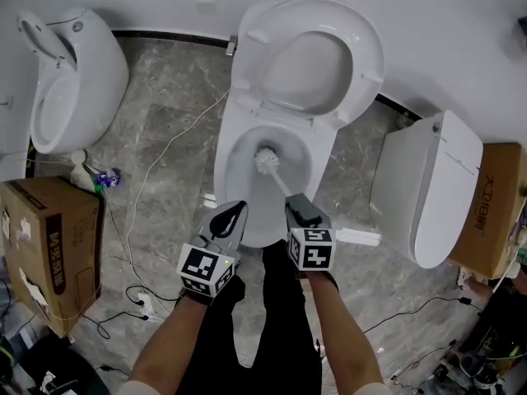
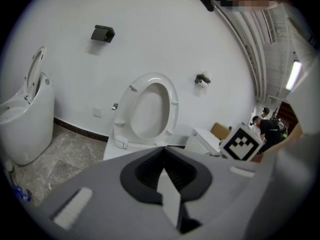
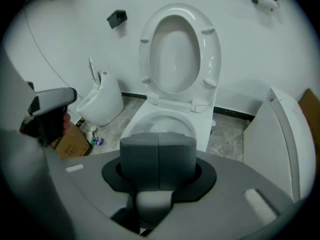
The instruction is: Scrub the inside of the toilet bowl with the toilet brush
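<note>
Three white toilets stand along the far wall over a grey marble floor [image 1: 165,113]: one at far left [image 1: 90,72], one at right with its cover down [image 1: 445,179], and the middle one, whose lid [image 1: 317,64] and seat are tipped up against the wall. Two cardboard boxes flank them, one at near left [image 1: 58,245] and one at far right [image 1: 498,204]. The person's two forearms reach forward from the near edge, side by side and roughly parallel, wrists level, both pointing at the middle toilet's near rim. The left gripper [image 1: 233,212] hovers just over that rim with its jaws pressed together and nothing between them. The right gripper [image 1: 298,208], just beside it, has its jaws clamped on the handle of the one toilet brush [image 1: 266,160]. The handle slants down and away to the left, so the white bristle head sits low inside the toilet bowl [image 1: 226,151], near its middle. Thin cables [image 1: 148,179] trail across the floor between the left toilet and the middle one.
</note>
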The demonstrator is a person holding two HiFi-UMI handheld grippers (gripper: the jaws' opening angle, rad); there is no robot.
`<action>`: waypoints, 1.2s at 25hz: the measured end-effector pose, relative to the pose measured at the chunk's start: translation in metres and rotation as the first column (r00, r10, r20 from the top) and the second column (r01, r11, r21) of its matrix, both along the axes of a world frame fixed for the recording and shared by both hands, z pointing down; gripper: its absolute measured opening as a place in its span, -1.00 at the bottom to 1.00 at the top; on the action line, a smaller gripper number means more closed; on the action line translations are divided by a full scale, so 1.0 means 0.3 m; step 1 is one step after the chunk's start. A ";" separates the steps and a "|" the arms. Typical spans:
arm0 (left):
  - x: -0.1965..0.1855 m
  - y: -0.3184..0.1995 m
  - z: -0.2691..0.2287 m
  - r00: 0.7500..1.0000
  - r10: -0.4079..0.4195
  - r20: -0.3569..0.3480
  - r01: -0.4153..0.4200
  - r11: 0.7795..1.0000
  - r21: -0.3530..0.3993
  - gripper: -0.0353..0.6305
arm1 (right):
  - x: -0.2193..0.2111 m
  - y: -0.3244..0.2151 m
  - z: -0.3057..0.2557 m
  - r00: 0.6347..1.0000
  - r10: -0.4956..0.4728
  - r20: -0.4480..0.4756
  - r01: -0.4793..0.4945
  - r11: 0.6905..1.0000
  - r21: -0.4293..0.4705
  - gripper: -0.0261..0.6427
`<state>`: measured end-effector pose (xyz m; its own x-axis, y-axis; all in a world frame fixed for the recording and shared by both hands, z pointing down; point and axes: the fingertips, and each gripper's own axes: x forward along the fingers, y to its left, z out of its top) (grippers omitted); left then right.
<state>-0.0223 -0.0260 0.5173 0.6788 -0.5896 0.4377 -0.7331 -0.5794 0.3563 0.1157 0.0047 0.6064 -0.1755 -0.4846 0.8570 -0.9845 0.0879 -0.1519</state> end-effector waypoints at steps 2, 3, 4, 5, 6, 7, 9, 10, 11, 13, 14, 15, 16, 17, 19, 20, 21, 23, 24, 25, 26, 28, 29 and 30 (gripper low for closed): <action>-0.004 0.003 -0.076 1.000 0.005 -0.002 -0.005 1.000 0.006 -0.88 | 0.006 0.031 -0.114 0.999 0.016 0.028 -0.017 0.999 0.035 -0.44; -0.006 0.007 -0.116 1.000 0.007 -0.003 -0.007 1.000 0.009 -0.88 | 0.009 0.051 -0.171 0.999 0.022 0.033 -0.023 0.999 0.049 -0.44; -0.007 0.013 -0.157 1.000 0.009 -0.004 -0.009 1.000 0.011 -0.88 | 0.013 0.073 -0.227 0.999 0.026 0.034 -0.028 0.998 0.062 -0.44; -0.008 0.021 -0.199 1.000 0.014 -0.006 -0.014 1.000 0.015 -0.88 | 0.016 0.095 -0.282 0.999 0.031 0.035 -0.033 0.997 0.073 -0.44; -0.007 0.029 -0.241 1.000 0.020 -0.006 -0.020 1.000 0.020 -0.88 | 0.017 0.115 -0.338 0.999 0.035 0.036 -0.038 0.996 0.087 -0.44; -0.008 0.035 -0.281 1.000 0.026 -0.006 -0.026 0.999 0.028 -0.88 | 0.016 0.131 -0.392 0.999 0.038 0.039 -0.042 0.994 0.103 -0.44; -0.012 0.044 -0.360 0.999 0.033 -0.010 -0.033 0.998 0.044 -0.88 | 0.008 0.155 -0.499 0.998 0.041 0.052 -0.048 0.989 0.142 -0.44; -0.014 0.047 -0.401 0.999 0.035 -0.013 -0.034 0.998 0.053 -0.88 | 0.004 0.166 -0.551 0.997 0.042 0.059 -0.051 0.986 0.162 -0.44; -0.016 0.050 -0.441 0.999 0.036 -0.018 -0.035 0.998 0.061 -0.88 | 0.001 0.178 -0.600 0.997 0.043 0.066 -0.054 0.982 0.180 -0.44; -0.022 0.054 -0.524 0.999 0.037 -0.028 -0.035 0.996 0.078 -0.88 | -0.005 0.199 -0.692 0.996 0.047 0.081 -0.063 0.975 0.213 -0.44; -0.026 0.055 -0.565 0.999 0.038 -0.033 -0.035 0.996 0.086 -0.88 | -0.009 0.208 -0.737 0.995 0.048 0.087 -0.067 0.971 0.229 -0.44; -0.032 0.057 -0.607 0.998 0.039 -0.039 -0.036 0.995 0.094 -0.88 | -0.014 0.216 -0.781 0.995 0.048 0.091 -0.069 0.967 0.245 -0.44; -0.037 0.059 -0.651 0.998 0.040 -0.045 -0.035 0.994 0.100 -0.88 | -0.020 0.226 -0.827 0.994 0.046 0.094 -0.069 0.963 0.261 -0.44; -0.042 0.063 -0.695 0.998 0.041 -0.052 -0.035 0.994 0.106 -0.88 | -0.025 0.235 -0.874 0.994 0.044 0.097 -0.070 0.958 0.278 -0.44; -0.052 0.068 -0.782 0.997 0.045 -0.059 -0.038 0.992 0.117 -0.88 | -0.034 0.248 -0.974 0.994 0.042 0.102 -0.073 0.945 0.319 -0.44; -0.056 0.070 -0.826 0.997 0.047 -0.060 -0.039 0.992 0.123 -0.88 | -0.036 0.252 -1.026 0.994 0.042 0.102 -0.075 0.936 0.343 -0.44; -0.061 0.073 -0.872 0.997 0.048 -0.063 -0.039 0.991 0.131 -0.88 | -0.038 0.255 -1.080 0.994 0.043 0.102 -0.077 0.926 0.369 -0.44; -0.069 0.079 -0.971 0.996 0.050 -0.076 -0.038 0.988 0.150 -0.88 | -0.036 0.259 -1.193 0.994 0.046 0.104 -0.086 0.903 0.422 -0.44; -0.071 0.082 -1.023 0.995 0.053 -0.085 -0.039 0.986 0.162 -0.88 | -0.033 0.261 -1.251 0.993 0.048 0.107 -0.092 0.889 0.448 -0.44; -0.073 0.084 -1.075 0.994 0.058 -0.093 -0.041 0.984 0.176 -0.88 | -0.031 0.260 -1.310 0.993 0.050 0.110 -0.096 0.874 0.475 -0.44; -0.073 0.085 -1.126 0.993 0.063 -0.100 -0.043 0.981 0.190 -0.88 | -0.030 0.258 -1.367 0.992 0.049 0.113 -0.100 0.859 0.502 -0.44; -0.073 0.086 -1.220 0.991 0.075 -0.111 -0.050 0.975 0.217 -0.88 | -0.035 0.251 -1.473 0.992 0.043 0.115 -0.100 0.828 0.552 -0.44; -0.073 0.087 -1.264 0.990 0.081 -0.118 -0.052 0.972 0.229 -0.88 | -0.040 0.250 -1.523 0.993 0.037 0.114 -0.097 0.814 0.573 -0.44; -0.072 0.090 -1.308 0.988 0.086 -0.127 -0.053 0.969 0.240 -0.88 | -0.045 0.250 -1.569 0.993 0.032 0.113 -0.093 0.800 0.592 -0.44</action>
<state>-0.0441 0.0011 0.1248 0.7649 -0.6143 0.1938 -0.6425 -0.7063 0.2971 0.1021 0.0796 0.1358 -0.1903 -0.9065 0.3768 -0.9751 0.1299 -0.1800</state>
